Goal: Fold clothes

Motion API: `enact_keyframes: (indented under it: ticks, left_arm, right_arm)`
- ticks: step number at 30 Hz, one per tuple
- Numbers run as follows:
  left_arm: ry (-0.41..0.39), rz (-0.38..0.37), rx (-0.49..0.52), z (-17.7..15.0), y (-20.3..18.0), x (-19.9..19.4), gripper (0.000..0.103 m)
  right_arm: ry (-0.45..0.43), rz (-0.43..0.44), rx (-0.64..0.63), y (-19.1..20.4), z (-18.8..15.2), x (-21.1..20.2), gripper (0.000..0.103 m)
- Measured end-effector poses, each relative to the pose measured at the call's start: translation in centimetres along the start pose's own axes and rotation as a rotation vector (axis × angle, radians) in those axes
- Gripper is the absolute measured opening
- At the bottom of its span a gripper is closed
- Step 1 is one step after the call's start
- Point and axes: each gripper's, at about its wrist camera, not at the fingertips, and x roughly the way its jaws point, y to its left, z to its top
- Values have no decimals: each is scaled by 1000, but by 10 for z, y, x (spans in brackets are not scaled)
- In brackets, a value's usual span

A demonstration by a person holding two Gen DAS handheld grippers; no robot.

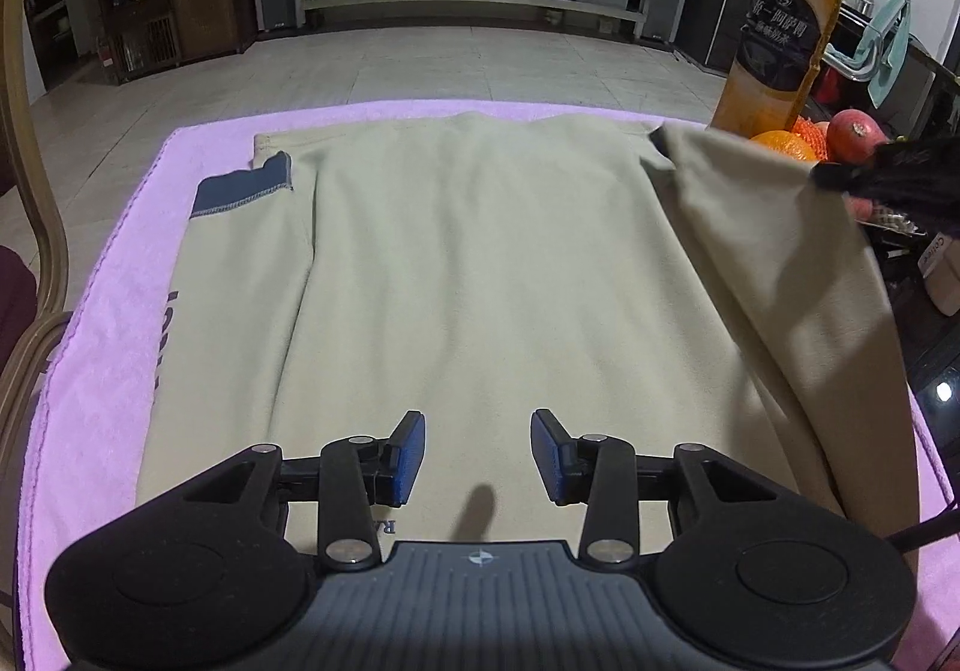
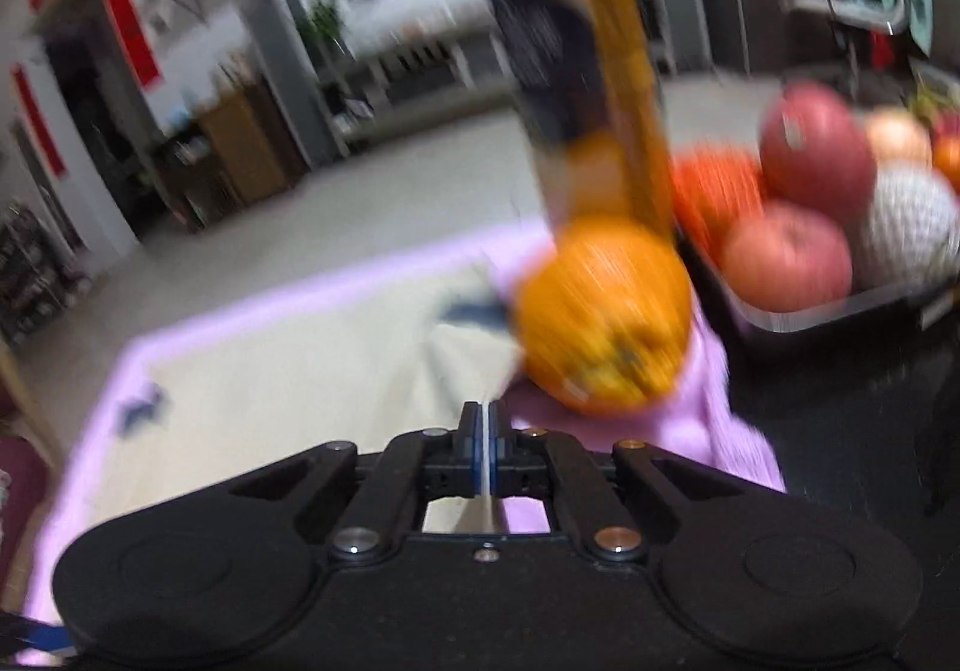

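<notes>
A beige long-sleeved shirt (image 1: 480,275) lies flat on a pink towel (image 1: 102,323). Its left sleeve with a navy cuff (image 1: 240,194) is folded along the body. My left gripper (image 1: 478,458) is open and empty, low over the shirt's near edge. My right gripper (image 2: 483,449) is shut on a thin beige edge of the shirt (image 2: 312,365) and holds the right side (image 1: 780,251) lifted off the table. It shows in the left wrist view (image 1: 888,179) as a dark blur at the right. The right wrist view is motion-blurred.
A tall orange drink bottle (image 1: 780,29) stands at the towel's far right corner, with an orange (image 2: 606,323) beside it and a tray of apples (image 2: 798,227) behind. A wooden chair frame (image 1: 30,227) stands at the left. Tiled floor lies beyond.
</notes>
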Motion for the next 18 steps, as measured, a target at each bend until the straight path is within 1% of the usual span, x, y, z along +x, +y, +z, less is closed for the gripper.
enact_keyframes:
  ticks: [2, 4, 5, 6, 7, 8, 11, 12, 13, 14, 15, 17, 18]
  left_arm:
    - [-16, -5, 12, -1, -2, -7, 38]
    - [-27, -16, 19, -3, -4, -14, 39]
    - [-28, -21, 22, -5, -5, -16, 39]
    - [-29, -26, 25, -7, -5, -19, 39]
    - [-23, -27, 24, -10, -6, -21, 39]
    - [-11, -26, 15, -13, -6, -22, 39]
    - [29, -31, -29, -24, -4, -29, 39]
    - [35, -33, -43, -27, -3, -32, 39]
    - [36, -33, -52, -31, -3, -35, 39]
    - [36, -33, -62, -34, -2, -38, 39]
    - [35, -31, -68, -37, -2, -40, 39]
    - [42, -36, -87, -43, 0, -41, 39]
    - [51, -46, -89, -44, 0, -39, 39]
  right_arm:
    - [-24, -3, 9, 11, 1, -30, 2]
    - [0, -1, 38, 13, -6, -51, 2]
    - [32, 11, 68, 12, -15, -57, 2]
    - [70, 26, 102, 10, -25, -62, 2]
    - [126, 47, 123, 9, -37, -62, 2]
    - [189, 69, 118, 11, -52, -58, 2]
    - [360, 76, -34, 33, -94, -38, 2]
    - [397, 82, -91, 40, -105, -31, 2]
    - [402, 101, -99, 40, -104, -31, 4]
    - [397, 125, -84, 39, -98, -33, 8]
    - [392, 148, -70, 37, -93, -35, 9]
    - [381, 196, -41, 33, -83, -40, 21]
    - [376, 219, -26, 32, -78, -42, 25]
